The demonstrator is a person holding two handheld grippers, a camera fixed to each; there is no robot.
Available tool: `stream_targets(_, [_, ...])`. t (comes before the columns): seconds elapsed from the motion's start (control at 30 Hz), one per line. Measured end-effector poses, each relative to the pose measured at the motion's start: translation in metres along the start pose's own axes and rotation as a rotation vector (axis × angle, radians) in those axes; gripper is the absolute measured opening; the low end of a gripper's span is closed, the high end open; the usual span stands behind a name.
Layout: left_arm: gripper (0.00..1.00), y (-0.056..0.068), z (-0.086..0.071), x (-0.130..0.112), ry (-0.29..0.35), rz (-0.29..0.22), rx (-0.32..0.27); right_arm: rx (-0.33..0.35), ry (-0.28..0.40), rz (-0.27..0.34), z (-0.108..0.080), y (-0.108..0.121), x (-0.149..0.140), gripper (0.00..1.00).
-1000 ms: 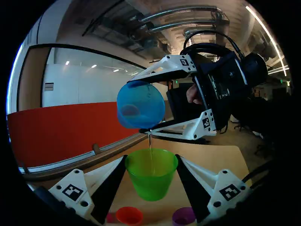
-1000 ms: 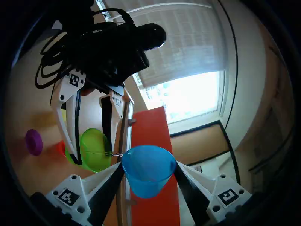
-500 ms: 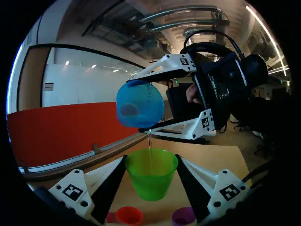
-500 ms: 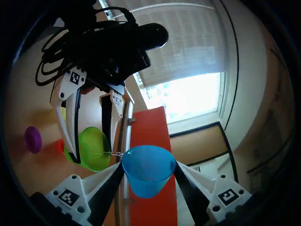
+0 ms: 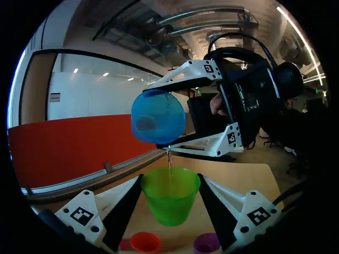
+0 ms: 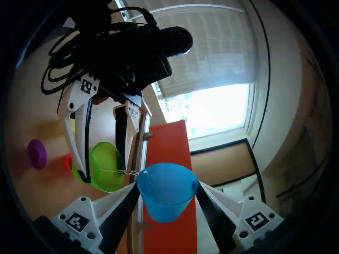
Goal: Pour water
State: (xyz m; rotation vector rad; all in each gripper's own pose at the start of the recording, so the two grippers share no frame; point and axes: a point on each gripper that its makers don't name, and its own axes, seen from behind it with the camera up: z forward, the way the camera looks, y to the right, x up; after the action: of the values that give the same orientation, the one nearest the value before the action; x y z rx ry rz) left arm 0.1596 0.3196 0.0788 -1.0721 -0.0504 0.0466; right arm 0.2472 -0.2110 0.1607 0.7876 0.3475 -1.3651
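Pouring shows plainly in the left gripper view: the blue cup (image 5: 157,117) hangs tipped over above the green cup (image 5: 170,201), and a thin stream (image 5: 169,163) of water drops from the blue cup's lowest edge into the green one's open mouth. The two cups are apart, with the stream alone bridging the gap.

The right gripper (image 5: 154,118) reaches in from the right, its white fingers lying one above and one below the blue cup, both pressed on its wall. It is closed on that cup and holds it in the air. A hand (image 5: 218,106) grips the black body behind the fingers, under a loop of cable.

The left gripper (image 5: 169,186) has the green cup between its fingers, narrowed to the cup's width, with a dark pad against each side. The cup stands upright and is held above the table (image 5: 241,178). Under it, on the tabletop, sit an orange cup (image 5: 145,242) and a purple cup (image 5: 207,243), a little apart from each other. A red wall (image 5: 72,144) runs along the table's far side.

In the right gripper view the blue cup sits close between that gripper's own fingers, its mouth turned toward the green cup, which shows farther off in the left gripper's grasp. The stream runs as a fine line from rim to rim, beside a bright window (image 6: 212,110).
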Motion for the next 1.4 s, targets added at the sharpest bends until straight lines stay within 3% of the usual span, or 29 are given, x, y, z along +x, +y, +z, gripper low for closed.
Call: stream_targets(1.4, [0.9, 0.0012, 0.0006, -0.0006, 0.0, 0.002, -0.002, -0.004, -0.012, -0.047, 0.0027, 0.0014, -0.0026, 0.93])
